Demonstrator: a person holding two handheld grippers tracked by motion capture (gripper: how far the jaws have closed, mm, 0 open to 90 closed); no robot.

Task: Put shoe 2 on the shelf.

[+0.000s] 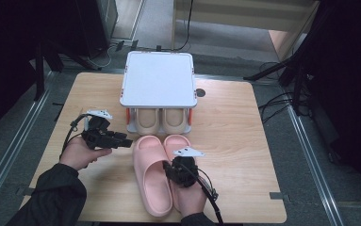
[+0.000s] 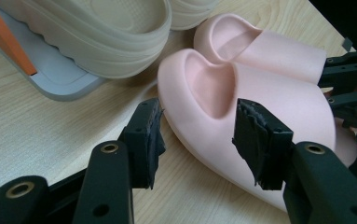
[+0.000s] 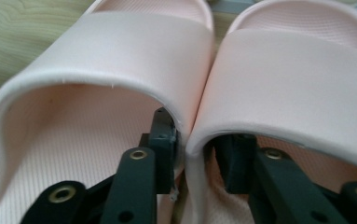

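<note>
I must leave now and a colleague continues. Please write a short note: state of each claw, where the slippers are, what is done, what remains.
Right claw: one jaw inside each pink slipper, pinching the two touching inner walls together; whether the grip is already firm is hard to tell.
Left claw: open, holds nothing, pointing at the heel of the left pink slipper from the side.
Both pink slippers lie side by side on the table, heels toward the shoe rack; the right pink slipper is partly under the hand.
Done: beige slippers already sit on the rack's lower shelf.
Left: probably lift the pink pair and put it on the rack.
</note>
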